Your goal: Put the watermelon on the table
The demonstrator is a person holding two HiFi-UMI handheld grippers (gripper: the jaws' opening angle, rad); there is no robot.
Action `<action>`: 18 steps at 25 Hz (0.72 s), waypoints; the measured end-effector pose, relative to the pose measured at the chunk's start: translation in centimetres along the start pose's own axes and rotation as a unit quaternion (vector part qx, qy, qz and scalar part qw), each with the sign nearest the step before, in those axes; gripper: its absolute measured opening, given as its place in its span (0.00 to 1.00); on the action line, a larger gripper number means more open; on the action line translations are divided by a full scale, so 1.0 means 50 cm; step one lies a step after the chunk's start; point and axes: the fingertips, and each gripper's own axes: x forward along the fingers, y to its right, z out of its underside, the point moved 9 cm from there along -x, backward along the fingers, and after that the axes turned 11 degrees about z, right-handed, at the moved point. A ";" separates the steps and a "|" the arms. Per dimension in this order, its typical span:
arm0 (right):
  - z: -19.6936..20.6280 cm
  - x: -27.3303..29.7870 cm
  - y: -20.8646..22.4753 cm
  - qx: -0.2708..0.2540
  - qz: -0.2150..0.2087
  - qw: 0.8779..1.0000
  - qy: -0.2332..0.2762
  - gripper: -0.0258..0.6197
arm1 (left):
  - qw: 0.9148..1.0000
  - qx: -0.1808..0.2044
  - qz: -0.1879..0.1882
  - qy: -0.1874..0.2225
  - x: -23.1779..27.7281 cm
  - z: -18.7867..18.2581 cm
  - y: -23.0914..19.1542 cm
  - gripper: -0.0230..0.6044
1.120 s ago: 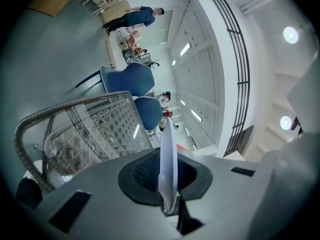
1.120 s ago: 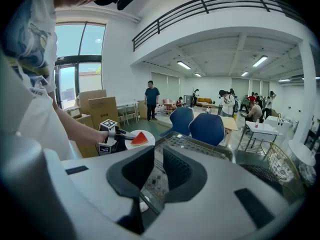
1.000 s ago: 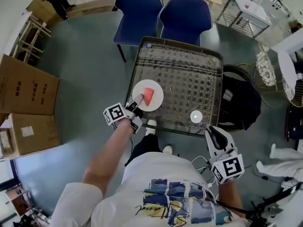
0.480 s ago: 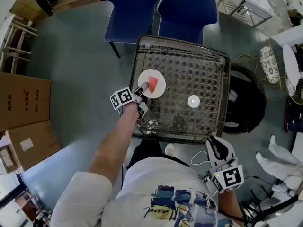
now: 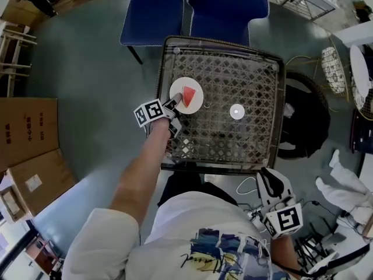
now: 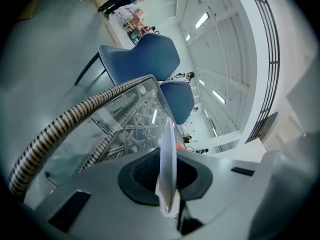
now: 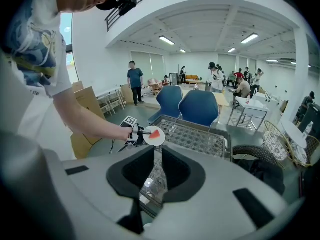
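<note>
1. Watermelon (image 5: 189, 93), a small red wedge, lies on a white plate (image 5: 198, 101) over the left part of a glass-topped woven bench (image 5: 245, 69). Whether the plate already rests on the glass cannot be told.
2. The left gripper (image 5: 173, 104) is clenched on the plate's near rim, with the thin edge pinched between its jaws (the left gripper view shows the plate edge-on).
3. The right gripper (image 5: 267, 175) hangs close to the person's body, off the bench's near edge. Its jaws are parted and nothing is between them.
4. Handling, as a judgement: the wedge looks light and sits loose on a smooth plate, so it would probably slide if the plate tips. The plate looks stiff and perhaps breakable, and it is held at one edge only, so it needs to stay level.
5. Where to hold: the rim grip suits the plate. The wedge itself, if taken directly, would want a gentle pinch across its two flat faces.
</note>
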 end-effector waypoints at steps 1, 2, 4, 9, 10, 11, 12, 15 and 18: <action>0.000 0.000 0.001 0.000 0.001 1.000 -0.001 0.12 | 1.000 0.005 -0.003 -0.005 0.002 -0.001 0.000 0.08; -0.001 0.001 0.002 0.000 -0.001 1.000 0.000 0.12 | 1.000 0.010 -0.009 -0.011 0.003 -0.002 0.001 0.09; -0.002 0.003 0.002 -0.001 -0.008 1.000 0.002 0.12 | 0.999 0.023 -0.026 -0.024 0.004 -0.004 0.001 0.09; -0.001 0.015 0.002 0.002 -0.013 1.000 0.003 0.12 | 0.991 0.077 -0.092 -0.063 0.009 -0.015 0.001 0.13; -0.002 0.016 0.002 0.002 -0.012 1.000 0.003 0.12 | 0.988 0.093 -0.104 -0.073 0.011 -0.017 0.004 0.14; -0.003 0.016 0.002 0.003 -0.012 1.000 0.002 0.12 | 0.984 0.112 -0.115 -0.084 0.013 -0.019 0.007 0.14; -0.003 0.016 0.002 0.004 -0.011 1.000 0.001 0.12 | 0.979 0.129 -0.125 -0.094 0.015 -0.020 0.010 0.14; -0.004 0.021 0.000 0.006 -0.011 1.000 0.001 0.12 | 0.966 0.177 -0.146 -0.115 0.021 -0.023 0.020 0.16; -0.009 0.026 -0.002 0.006 -0.012 1.000 0.002 0.12 | 0.952 0.222 -0.166 -0.133 0.031 -0.028 0.033 0.17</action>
